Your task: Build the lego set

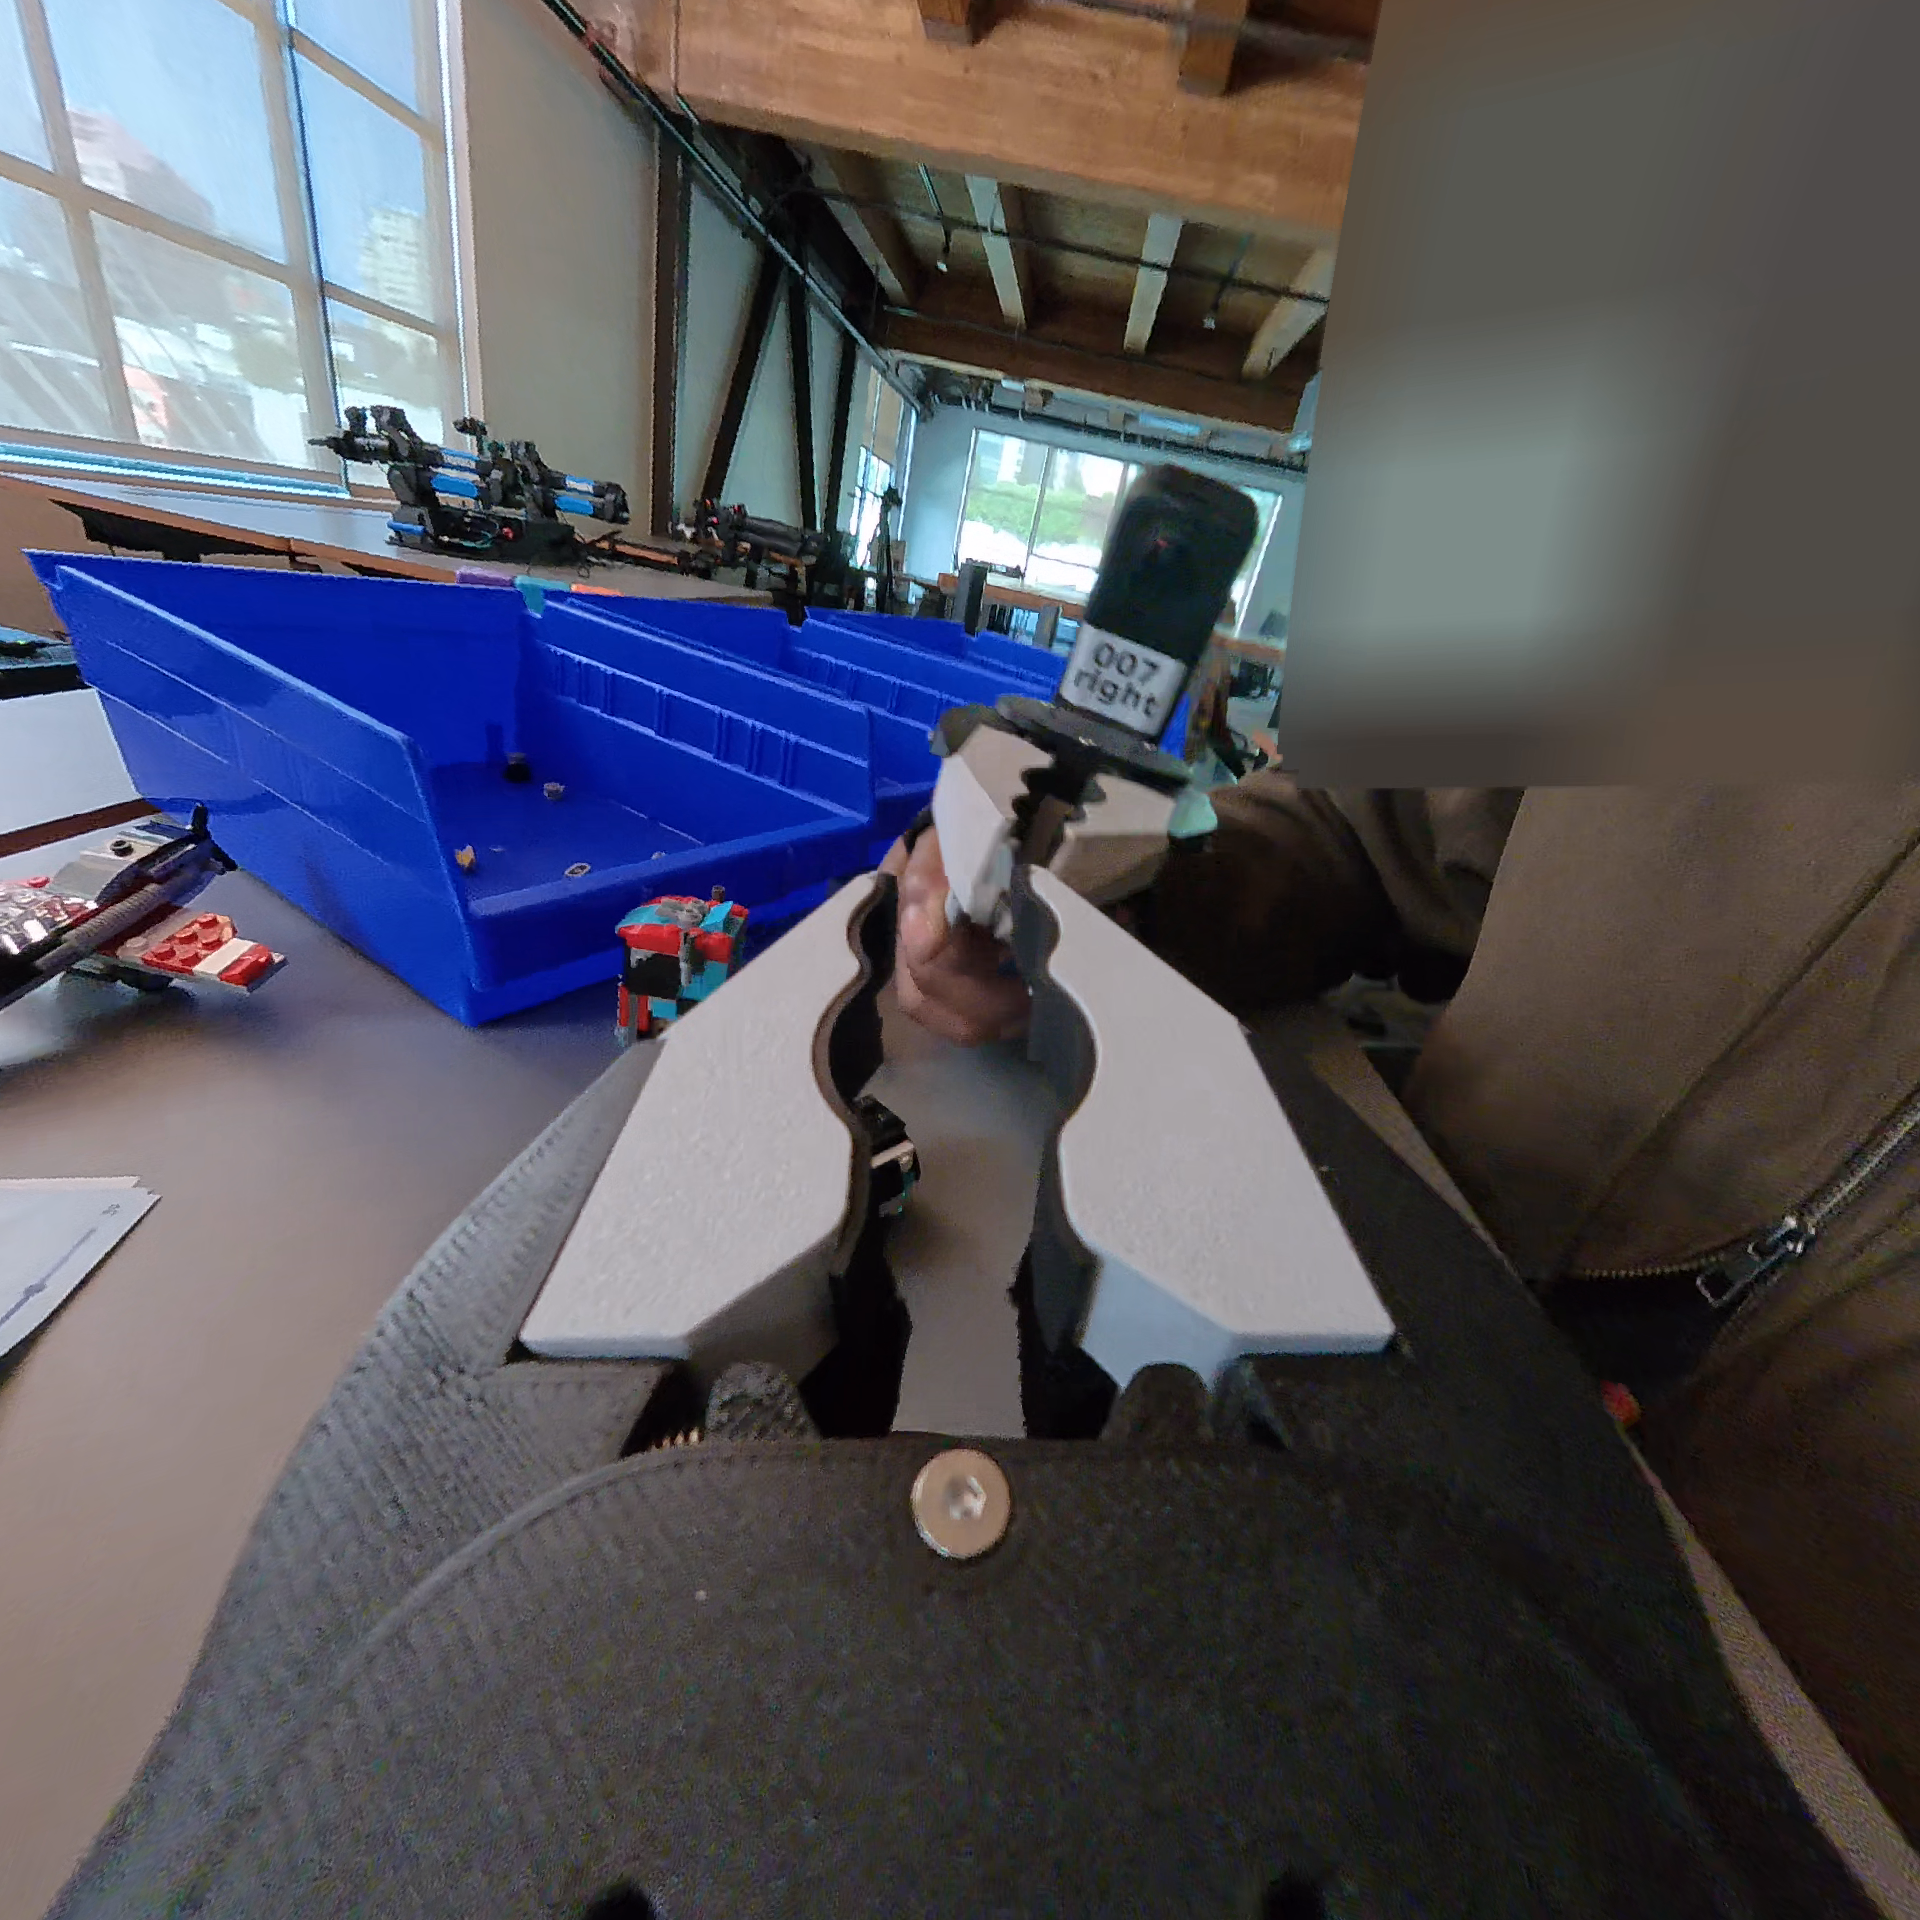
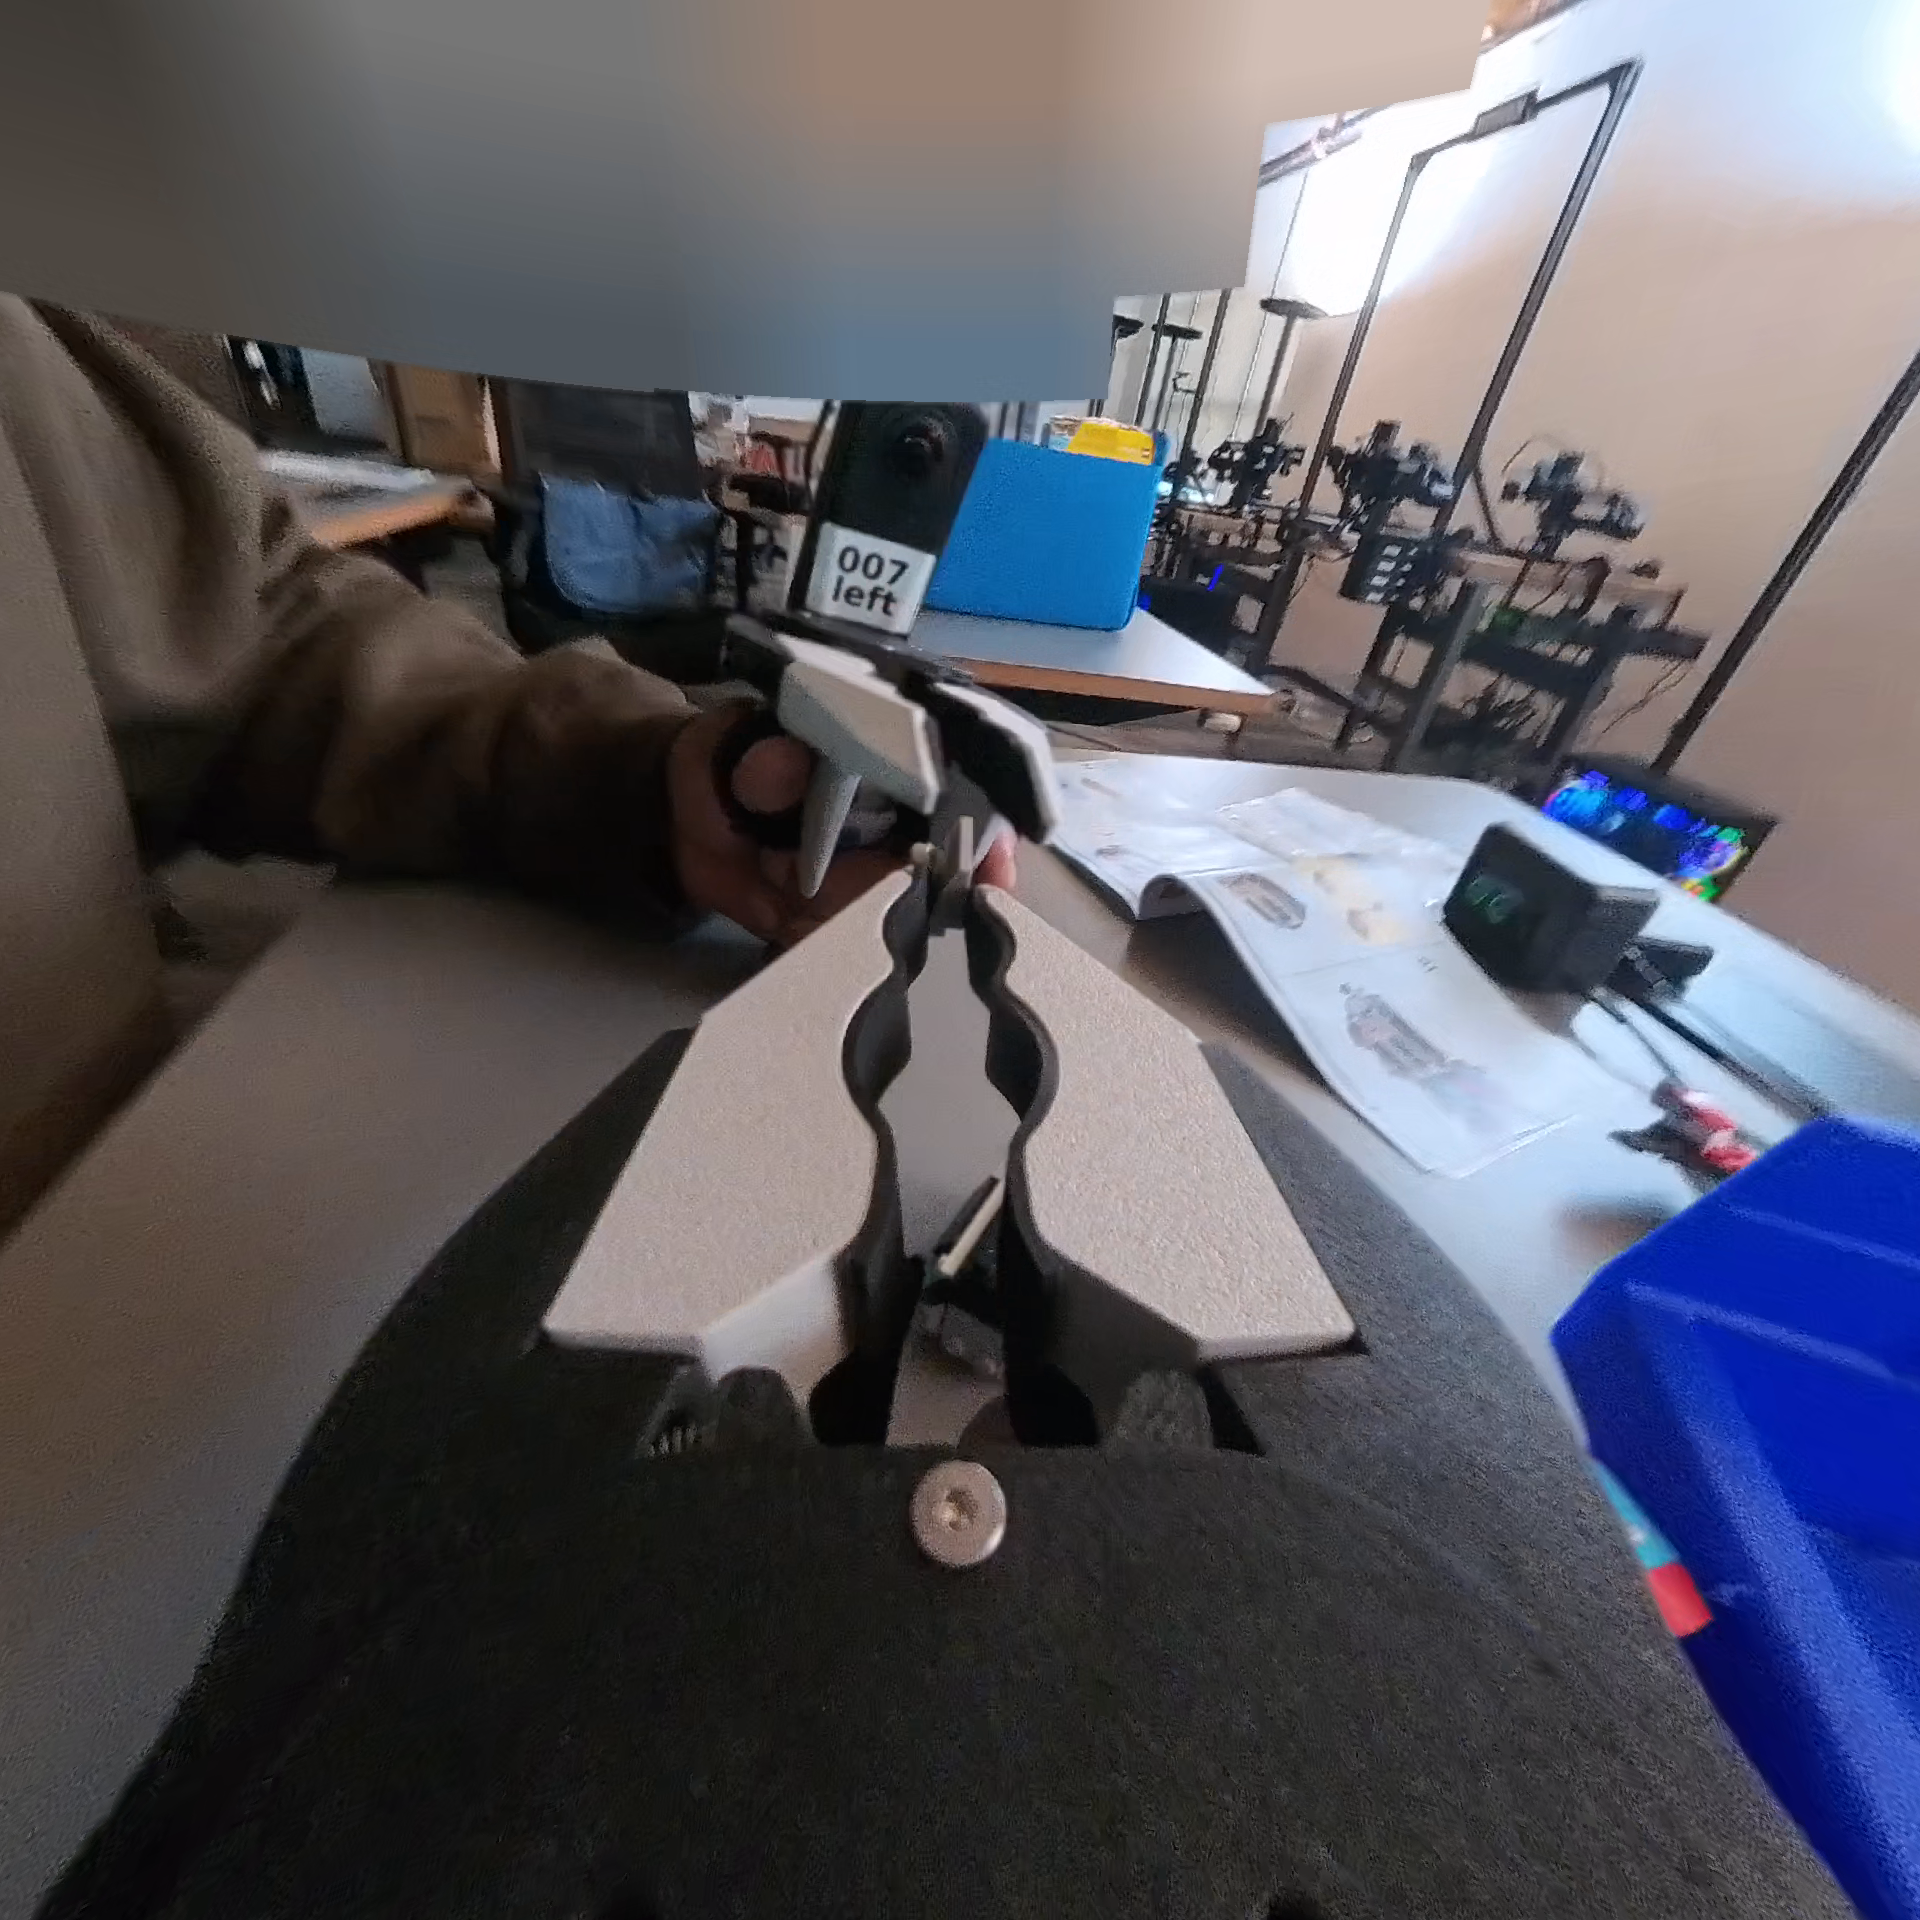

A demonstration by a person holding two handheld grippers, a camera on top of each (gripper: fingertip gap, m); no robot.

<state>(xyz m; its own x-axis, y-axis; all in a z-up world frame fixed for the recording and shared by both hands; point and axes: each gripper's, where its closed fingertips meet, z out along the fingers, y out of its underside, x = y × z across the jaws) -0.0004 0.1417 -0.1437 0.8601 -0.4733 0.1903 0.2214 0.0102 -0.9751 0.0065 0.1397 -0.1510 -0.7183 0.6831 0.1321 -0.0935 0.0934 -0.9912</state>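
Pinching small grey plastic piece [image 2: 940, 883], right claw [image 2: 940, 904] w/ wavy pads, left claw [image 1: 951, 914] spread, glossy blue bin [image 1: 623, 831] nearby.

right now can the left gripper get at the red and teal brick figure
Probably yes: the brick figure stands on open table just left of the left gripper tips, with nothing between them.

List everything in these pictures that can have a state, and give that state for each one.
Left claw: open, fingers apart.
Right claw: shut on a small grey piece.
Blue bin: upright, with only a few small bits inside.
Booklet: lying open.
Brick figure: standing upright.
Black box: green display lit.
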